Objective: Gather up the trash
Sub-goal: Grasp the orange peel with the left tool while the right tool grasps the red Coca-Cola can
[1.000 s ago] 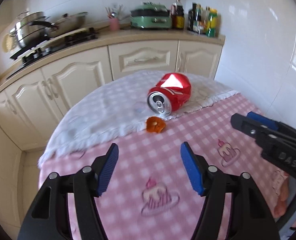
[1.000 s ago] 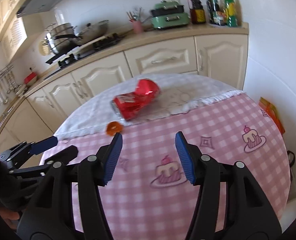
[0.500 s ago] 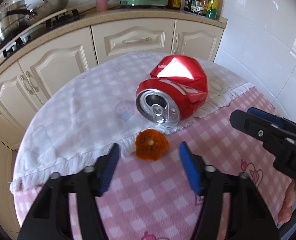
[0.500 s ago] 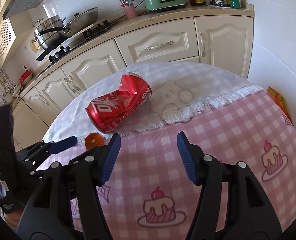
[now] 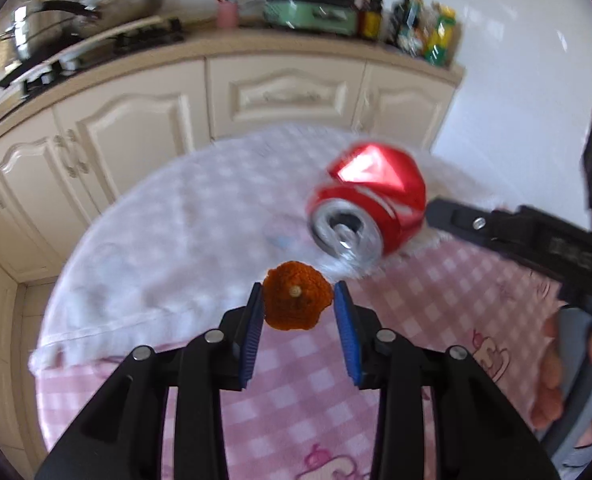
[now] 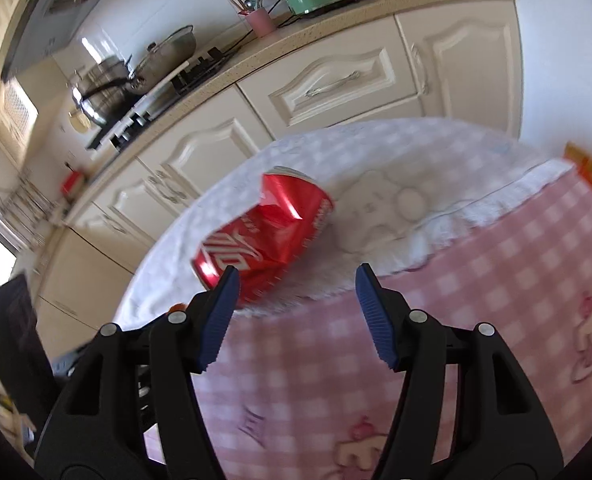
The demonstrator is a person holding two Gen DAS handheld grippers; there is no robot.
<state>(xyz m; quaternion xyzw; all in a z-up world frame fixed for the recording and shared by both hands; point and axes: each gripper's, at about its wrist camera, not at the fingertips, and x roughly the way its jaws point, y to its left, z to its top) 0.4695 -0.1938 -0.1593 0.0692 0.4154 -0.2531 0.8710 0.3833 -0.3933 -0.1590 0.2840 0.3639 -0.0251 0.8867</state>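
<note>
My left wrist camera sits low and close over the pink checked tablecloth, facing the kitchen cabinets with the crushed red can ahead and to the right. My right wrist camera looks the same way from farther right, tilted, with the can ahead-left. Both views share the can, the white cloth beneath it and the counter behind.
</note>
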